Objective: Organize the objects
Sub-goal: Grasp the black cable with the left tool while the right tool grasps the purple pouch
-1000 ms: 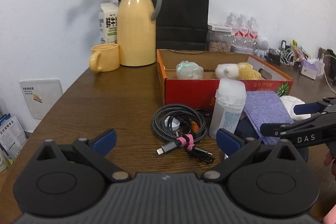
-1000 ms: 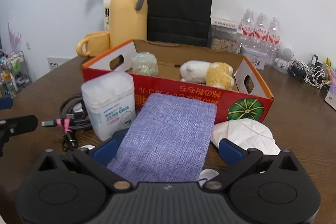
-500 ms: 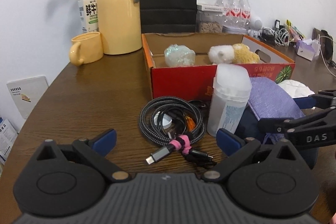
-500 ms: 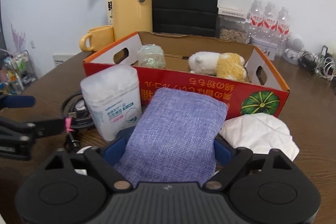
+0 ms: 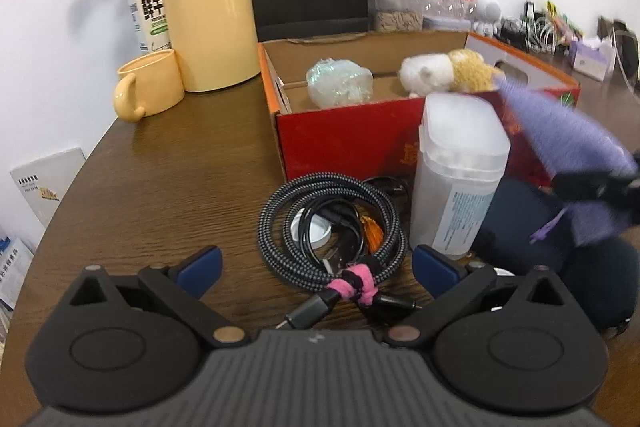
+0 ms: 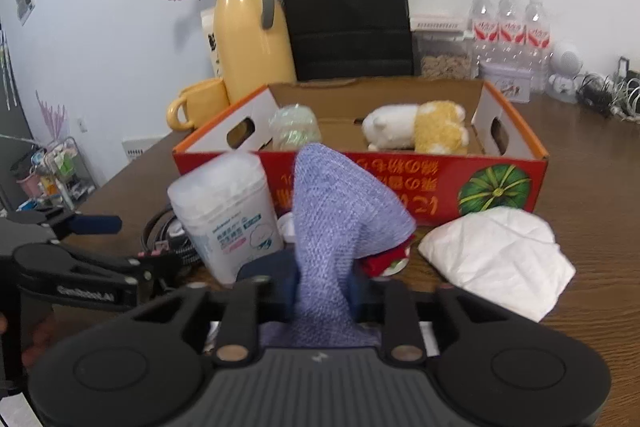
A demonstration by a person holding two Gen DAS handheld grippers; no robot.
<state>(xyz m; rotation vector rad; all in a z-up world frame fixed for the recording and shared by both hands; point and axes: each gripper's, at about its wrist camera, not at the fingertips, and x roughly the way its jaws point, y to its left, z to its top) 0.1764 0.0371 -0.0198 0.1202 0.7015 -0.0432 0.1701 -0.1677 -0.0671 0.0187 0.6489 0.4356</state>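
Right tongs closing on the purple woven cloth, the fabric bunched up between the pads and peaking in front of the red cardboard box; that looks like the pick in hand, with the drop into the box yet to come; left tongs wide apart and empty, hovering over the coiled braided cable with its pink tie; inside the box already: a white and yellow plush toy and a pale crinkly wrapped ball, so two items look sorted; out on the table in front of the box: the cable, the clear cotton-swab tub, a white crumpled bag and a dark blue round pouch under the cloth; I'd judge the job under halfway, cloth next, cable a likely one for the left
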